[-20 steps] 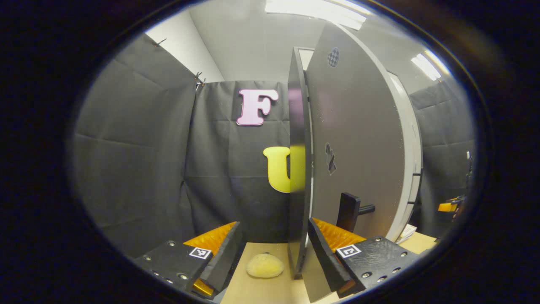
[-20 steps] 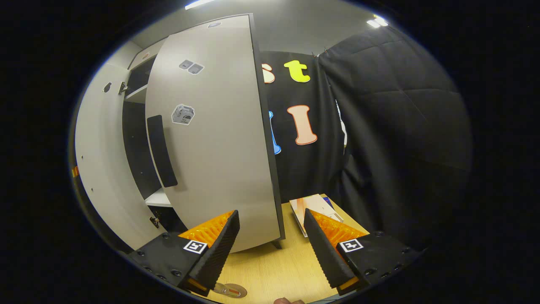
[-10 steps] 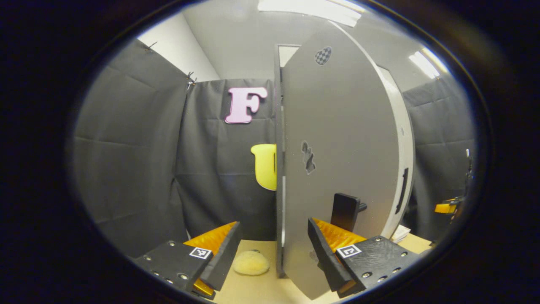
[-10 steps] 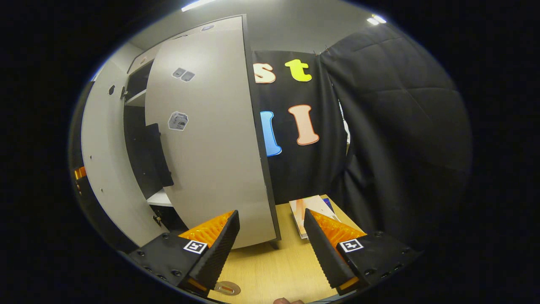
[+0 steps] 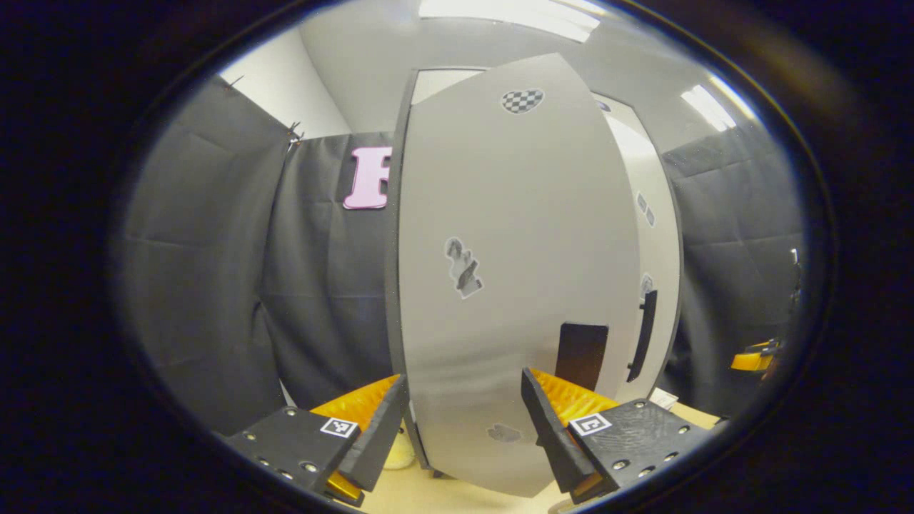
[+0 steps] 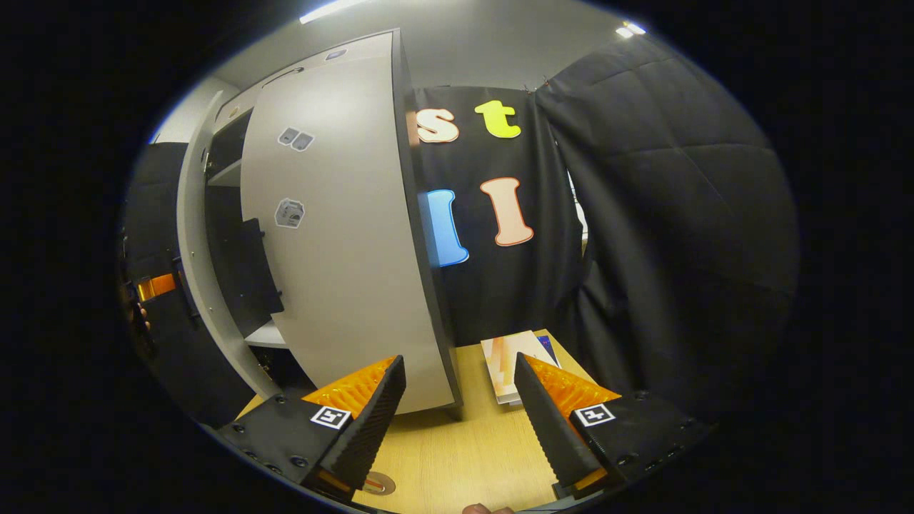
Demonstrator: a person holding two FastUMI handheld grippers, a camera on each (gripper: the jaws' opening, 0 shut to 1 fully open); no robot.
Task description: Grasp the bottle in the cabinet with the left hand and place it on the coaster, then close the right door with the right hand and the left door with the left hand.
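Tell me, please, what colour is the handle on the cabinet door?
The handle is black, on a light grey door. It shows best in the left gripper view.

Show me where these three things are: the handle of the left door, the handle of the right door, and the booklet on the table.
left door handle (image 5: 580, 355): left gripper view, middle of the dark plate.
right door handle (image 6: 258, 268): right gripper view, middle of the dark plate.
booklet (image 6: 503, 355): right gripper view, bare cover left of the finger.

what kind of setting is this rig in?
Looks like a staged recording booth, not a real home: black cloth wall all round, a grey two-door cabinet standing on a light wooden table, and ceiling strip lights above.
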